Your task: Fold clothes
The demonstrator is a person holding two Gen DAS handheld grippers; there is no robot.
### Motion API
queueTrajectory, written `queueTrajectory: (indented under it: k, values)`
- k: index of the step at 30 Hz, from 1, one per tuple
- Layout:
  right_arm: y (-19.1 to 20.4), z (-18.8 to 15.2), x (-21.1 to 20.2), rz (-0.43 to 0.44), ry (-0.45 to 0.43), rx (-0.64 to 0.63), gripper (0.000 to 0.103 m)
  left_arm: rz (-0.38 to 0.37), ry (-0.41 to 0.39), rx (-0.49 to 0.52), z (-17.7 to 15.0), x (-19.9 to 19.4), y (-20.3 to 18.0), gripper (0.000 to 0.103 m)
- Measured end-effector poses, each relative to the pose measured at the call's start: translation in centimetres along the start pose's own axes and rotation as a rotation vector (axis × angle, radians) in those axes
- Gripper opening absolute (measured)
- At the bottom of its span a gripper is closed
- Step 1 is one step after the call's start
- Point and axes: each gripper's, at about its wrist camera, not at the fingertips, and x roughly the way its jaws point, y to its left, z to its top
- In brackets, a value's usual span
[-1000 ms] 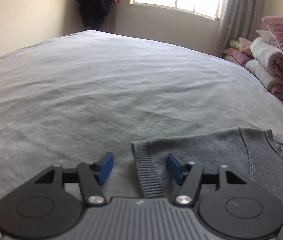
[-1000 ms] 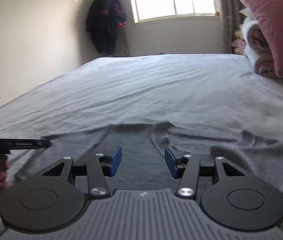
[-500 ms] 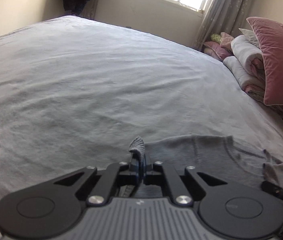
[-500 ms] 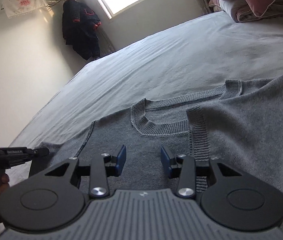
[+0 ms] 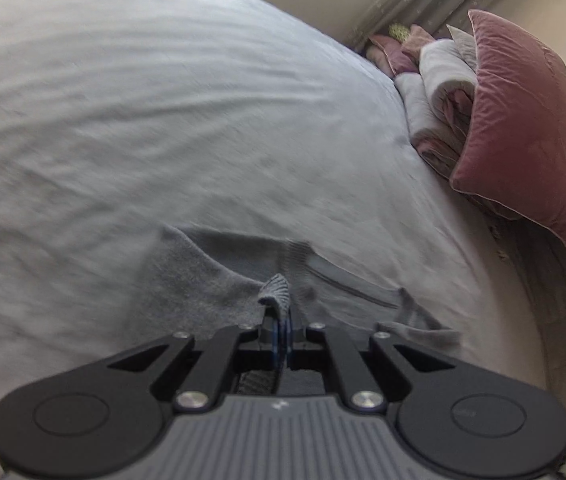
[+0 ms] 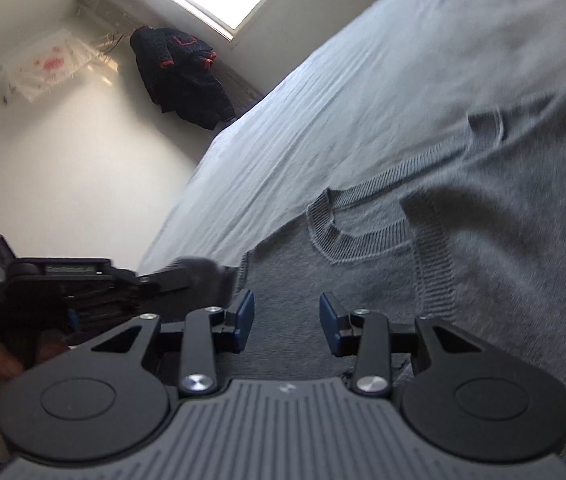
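While the grey sweater [image 6: 423,280] lies spread on the bed [image 5: 163,120], its ribbed cuff [image 5: 277,288] is pinched between the closed fingers of the left tool [image 5: 281,340] and raised off the sheet. The right tool [image 6: 287,320] is held partly open over the sweater's chest, just below the neckline [image 6: 347,240], with nothing gripped. Pillows [image 5: 523,132] are stacked far to the right of the left tool.
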Motion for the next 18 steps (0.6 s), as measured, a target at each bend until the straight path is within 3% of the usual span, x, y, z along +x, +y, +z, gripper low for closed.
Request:
queueTrajectory:
  k: [7,12,13,15,18]
  values:
    - [-1.7,0.6,-1.5,-0.007,-0.036,0.128,0.041,-0.010,0.049,-0.008,-0.9,4.5,-1.3,0.003]
    - [-2.1,0.5,-1.7,-0.006,-0.031,0.166,0.041,0.049,0.075,0.082,-1.8,6.4,-1.6,0.008]
    - [-2.0,0.5,-1.8,-0.007,-0.031,0.164,0.041,0.043,0.076,0.107,-2.1,6.1,-1.7,0.013]
    - [-1.9,0.4,-2.0,-0.010,-0.033,0.160,0.041,0.023,0.061,0.175,-2.8,5.0,-2.3,0.036]
    - [-1.9,0.2,-2.2,-0.003,-0.034,0.162,0.041,0.012,0.032,0.302,-4.4,2.6,-3.2,0.045]
